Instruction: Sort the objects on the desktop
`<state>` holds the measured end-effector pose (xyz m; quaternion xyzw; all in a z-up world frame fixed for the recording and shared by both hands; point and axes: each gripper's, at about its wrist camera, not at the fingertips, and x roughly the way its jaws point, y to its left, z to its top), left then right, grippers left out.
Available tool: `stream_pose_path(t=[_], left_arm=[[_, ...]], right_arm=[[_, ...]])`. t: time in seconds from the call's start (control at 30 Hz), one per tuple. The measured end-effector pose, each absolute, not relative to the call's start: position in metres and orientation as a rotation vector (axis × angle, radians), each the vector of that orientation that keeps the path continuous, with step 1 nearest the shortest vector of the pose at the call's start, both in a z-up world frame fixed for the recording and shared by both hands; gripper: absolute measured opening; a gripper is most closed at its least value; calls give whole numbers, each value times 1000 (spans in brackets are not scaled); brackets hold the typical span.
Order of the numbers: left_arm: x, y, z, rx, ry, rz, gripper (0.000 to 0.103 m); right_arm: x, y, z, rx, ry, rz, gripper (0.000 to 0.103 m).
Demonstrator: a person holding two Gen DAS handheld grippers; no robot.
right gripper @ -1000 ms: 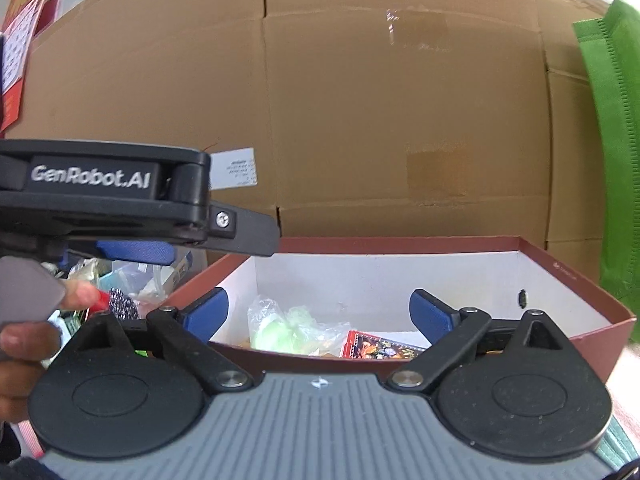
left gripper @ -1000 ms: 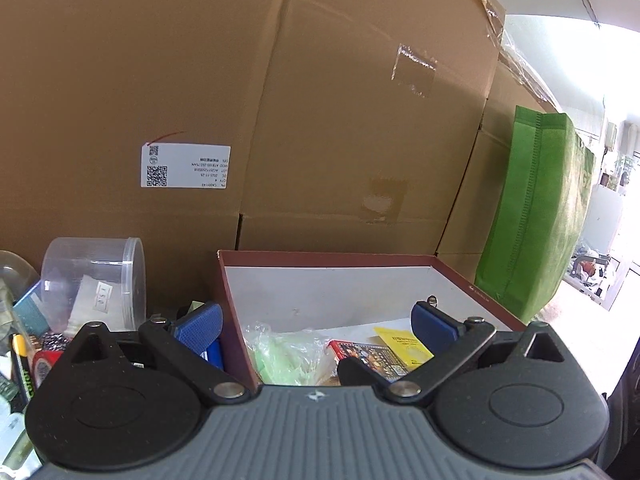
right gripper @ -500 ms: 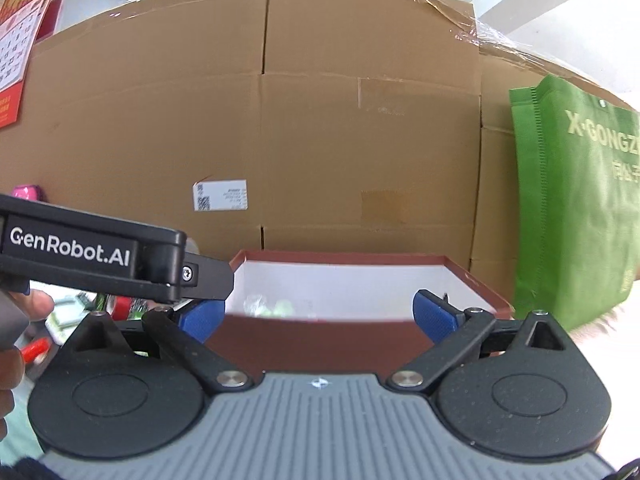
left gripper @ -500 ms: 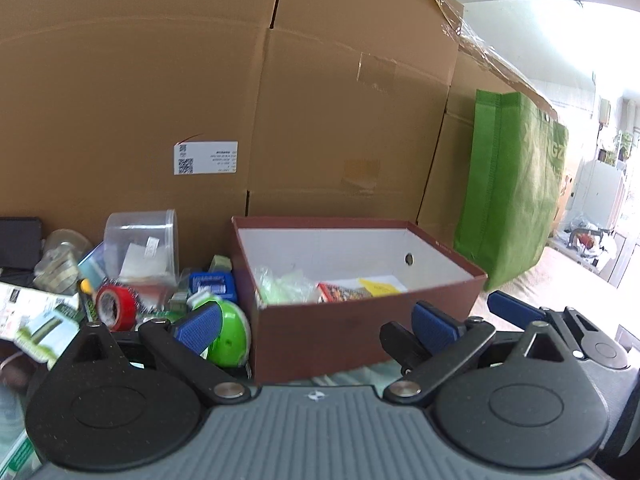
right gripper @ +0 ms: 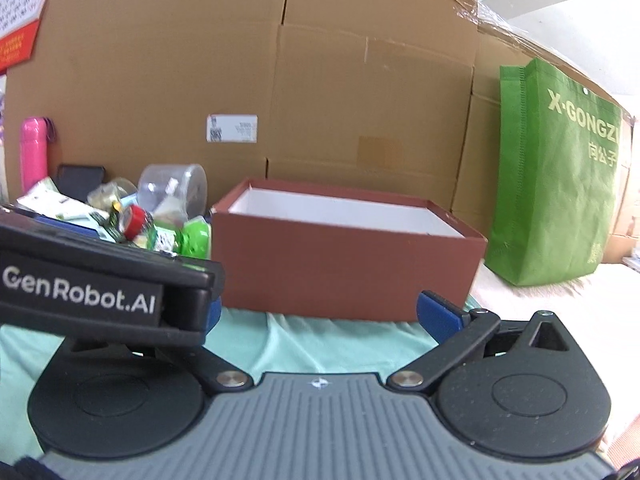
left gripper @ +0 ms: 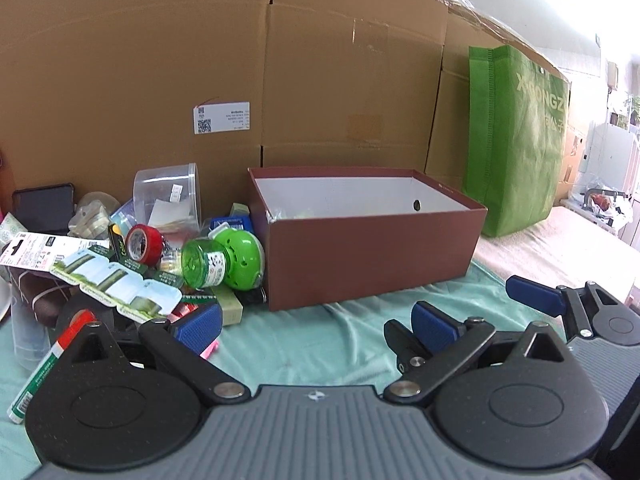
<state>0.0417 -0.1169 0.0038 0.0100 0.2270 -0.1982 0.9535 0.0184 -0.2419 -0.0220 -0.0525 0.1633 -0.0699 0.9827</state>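
A brown box (left gripper: 372,256) with a white inside stands on the teal cloth (left gripper: 312,344), also in the right wrist view (right gripper: 344,264). To its left lies a heap of small items: a red tape roll (left gripper: 144,242), a green round container (left gripper: 224,256), a clear tub (left gripper: 168,196), a printed card pack (left gripper: 100,272) and a pen (left gripper: 48,360). My left gripper (left gripper: 316,326) hangs open in front of the box with nothing between its pads. My right gripper (right gripper: 326,316) sits beside it on the right, its jaws opening and empty.
Tall cardboard cartons (left gripper: 280,80) wall off the back. A green fabric bag (left gripper: 516,140) stands right of the box. A pink bottle (right gripper: 34,152) is at the far left. The left gripper's black housing (right gripper: 100,296) covers the lower left of the right wrist view.
Both grippers have drawn back from over the box, which now shows its whole front at a distance. The heap on the left has come into view. The right jaws stand slightly wider.
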Motion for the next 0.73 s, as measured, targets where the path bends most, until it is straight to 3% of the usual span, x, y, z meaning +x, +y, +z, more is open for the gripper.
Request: stream_pose_path(t=[0.73], left_arm=[[42,-116,-9,14,512,-418,103]], right_arm=[[24,-251,-43,-55,416,-210,101]])
